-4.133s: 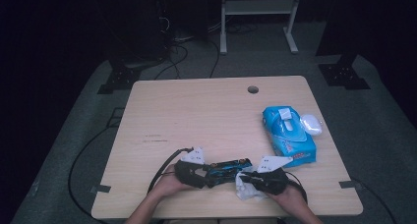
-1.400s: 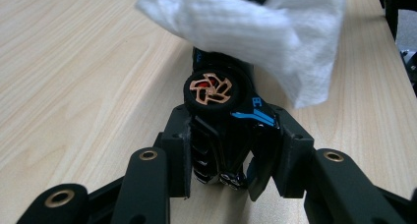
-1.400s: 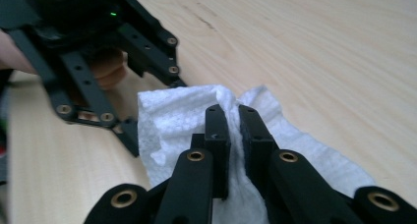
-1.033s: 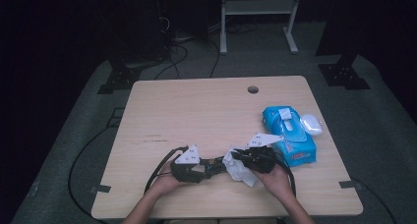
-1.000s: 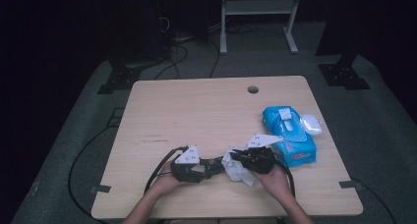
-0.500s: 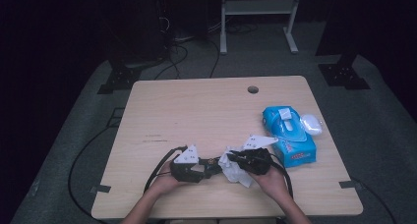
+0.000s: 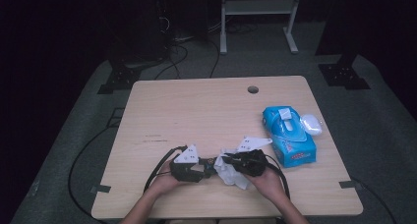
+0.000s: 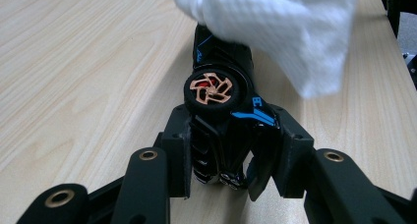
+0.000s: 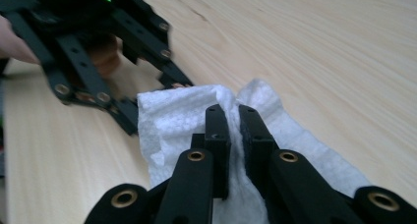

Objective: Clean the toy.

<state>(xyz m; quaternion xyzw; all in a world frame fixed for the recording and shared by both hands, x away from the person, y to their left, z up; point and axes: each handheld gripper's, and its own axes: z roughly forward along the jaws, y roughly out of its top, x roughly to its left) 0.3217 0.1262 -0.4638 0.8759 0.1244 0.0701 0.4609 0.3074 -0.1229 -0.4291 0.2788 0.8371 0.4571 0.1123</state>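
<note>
A black toy car (image 8: 221,86) with blue trim and an orange wheel lies on its side on the wooden table (image 7: 196,111). My left gripper (image 8: 231,157) is shut on its rear end. A white wipe (image 8: 275,27) drapes over the car's far end. My right gripper (image 9: 233,121) is shut on that wipe (image 9: 172,116) and presses it against the car just in front of the left gripper (image 9: 98,52). In the high view both grippers, left (image 7: 204,167) and right (image 7: 231,162), meet nose to nose near the table's front edge, with the wipe (image 7: 233,175) bunched between them.
A blue pack of wipes (image 7: 288,135) lies at the right of the table, a small white object (image 7: 311,123) against its far side. A cable hole (image 7: 253,89) sits near the back edge. Cables trail off the front left corner.
My right gripper with the wipe has crept a little left along the car toward the left gripper. The left gripper and the car have stayed put.
</note>
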